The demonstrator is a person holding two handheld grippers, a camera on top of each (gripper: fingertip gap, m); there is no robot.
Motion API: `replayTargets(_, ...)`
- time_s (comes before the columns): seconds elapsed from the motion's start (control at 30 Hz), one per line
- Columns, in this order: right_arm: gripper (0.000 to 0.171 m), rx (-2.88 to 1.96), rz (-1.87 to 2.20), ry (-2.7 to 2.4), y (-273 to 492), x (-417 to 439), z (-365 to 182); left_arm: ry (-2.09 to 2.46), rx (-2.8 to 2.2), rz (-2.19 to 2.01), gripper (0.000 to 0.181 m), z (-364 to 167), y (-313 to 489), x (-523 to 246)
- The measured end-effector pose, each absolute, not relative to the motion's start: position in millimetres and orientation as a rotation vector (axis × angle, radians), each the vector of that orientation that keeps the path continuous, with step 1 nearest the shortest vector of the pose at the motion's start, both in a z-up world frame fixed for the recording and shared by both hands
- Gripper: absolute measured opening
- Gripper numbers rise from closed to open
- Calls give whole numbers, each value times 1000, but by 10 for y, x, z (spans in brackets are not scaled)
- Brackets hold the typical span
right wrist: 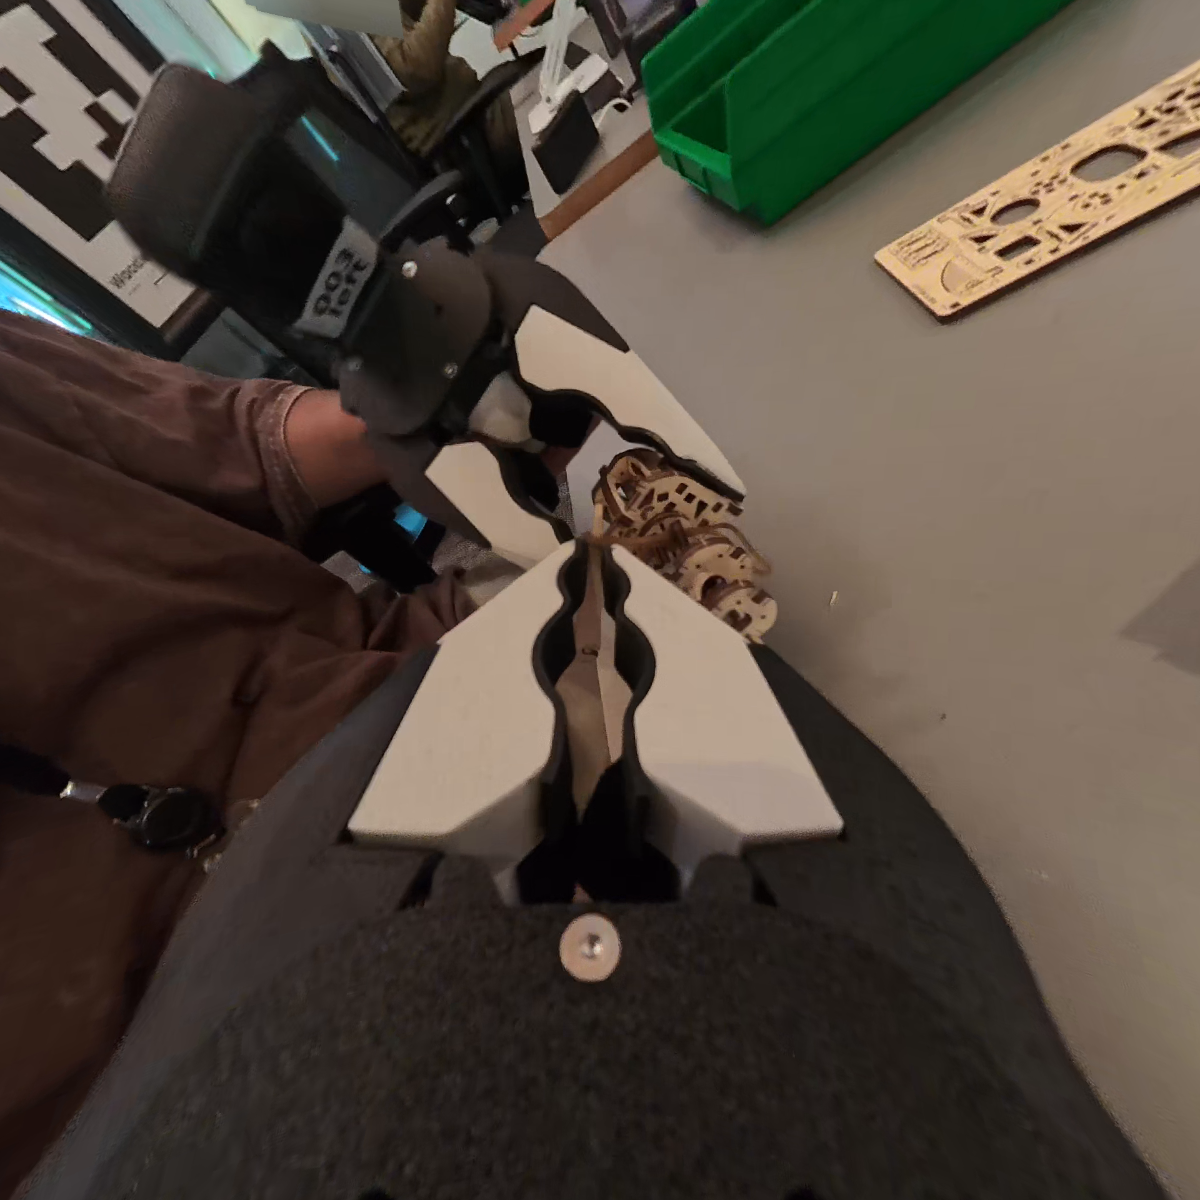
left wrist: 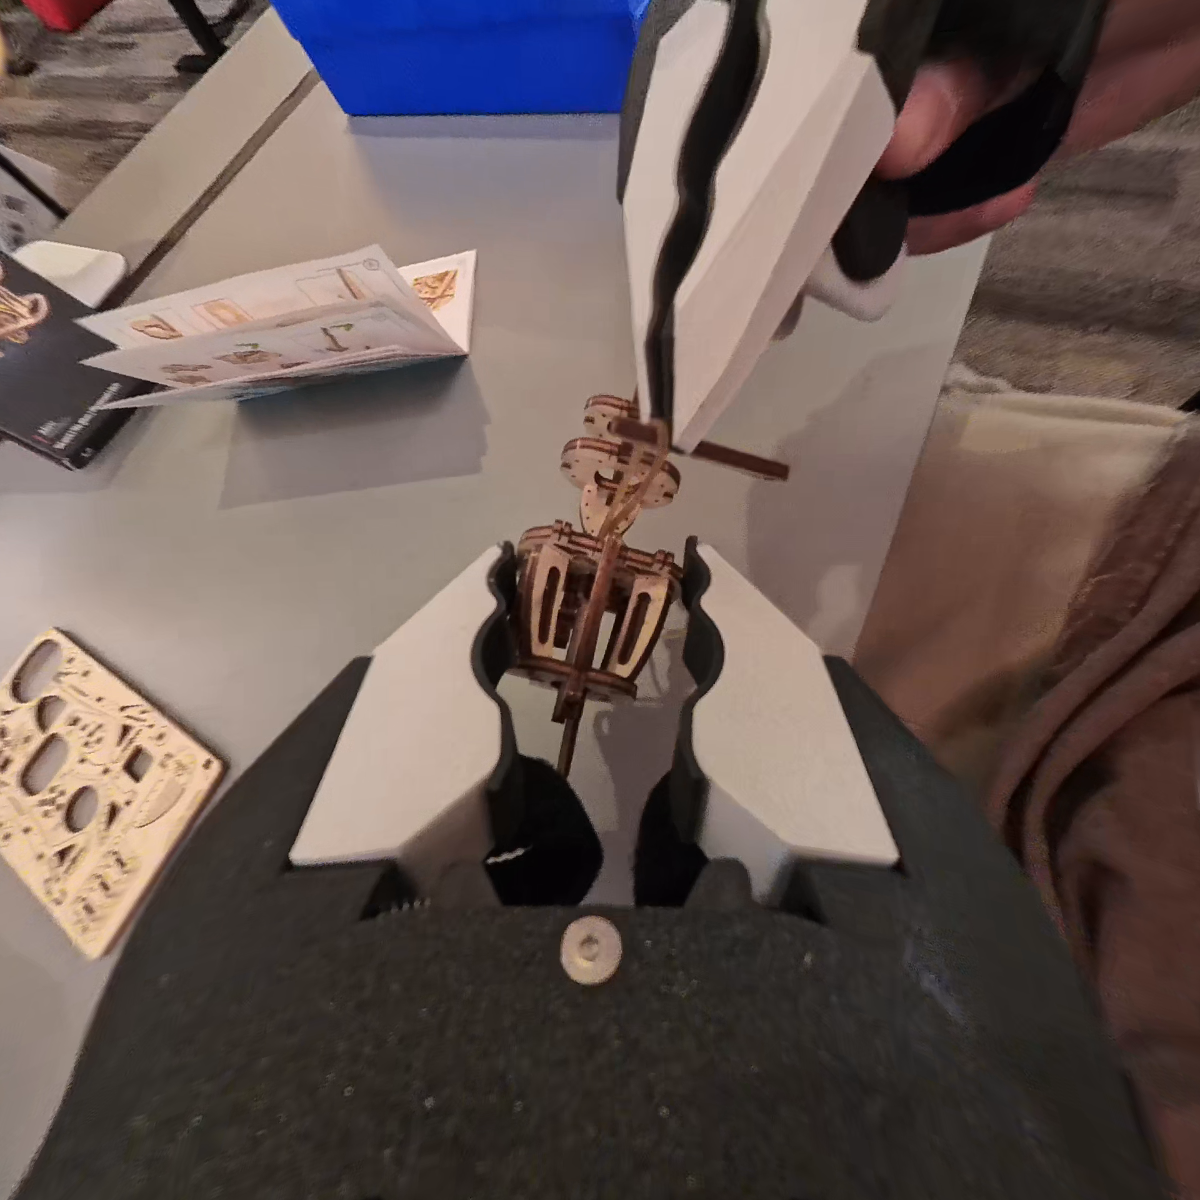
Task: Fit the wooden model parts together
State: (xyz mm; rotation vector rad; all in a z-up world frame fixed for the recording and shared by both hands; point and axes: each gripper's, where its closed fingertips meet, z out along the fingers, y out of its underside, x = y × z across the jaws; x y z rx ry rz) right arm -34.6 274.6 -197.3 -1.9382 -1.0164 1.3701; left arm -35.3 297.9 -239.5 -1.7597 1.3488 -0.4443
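Note:
A small wooden model (left wrist: 594, 610), a slatted pot with flat cactus-like lobes (left wrist: 610, 461) on top, sits between the fingers of my left gripper (left wrist: 597, 552), which is shut on the pot. My right gripper (left wrist: 656, 425) comes down from the upper right and is shut on a thin dark wooden strip (left wrist: 747, 461) at the model's top. In the right wrist view my right gripper (right wrist: 591, 549) is closed with its tips against the model (right wrist: 695, 539), which the left gripper (right wrist: 649, 513) holds over the grey table (right wrist: 909, 519).
A punched-out wooden parts sheet (left wrist: 84, 779) lies at the left, and it also shows in the right wrist view (right wrist: 1052, 195). An open instruction booklet (left wrist: 292, 331) and a black box (left wrist: 39, 370) lie behind it. A blue bin (left wrist: 467, 52) and a green bin (right wrist: 812, 84) stand at the back. A person's brown sleeve (right wrist: 162, 519) is at the table edge.

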Motion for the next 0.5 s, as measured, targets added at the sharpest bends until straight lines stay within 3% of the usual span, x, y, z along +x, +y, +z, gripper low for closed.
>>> replayTargets(0.2,4,-1991,1603,-687,2649,-510,-1979,1313,-1730,-319,49,-2349,3078,-399)
replayTargets(0.5,3,-1582,2146,145,2781,-307,-1766,1243,-1655,-266,49,-2153,3118,-391)
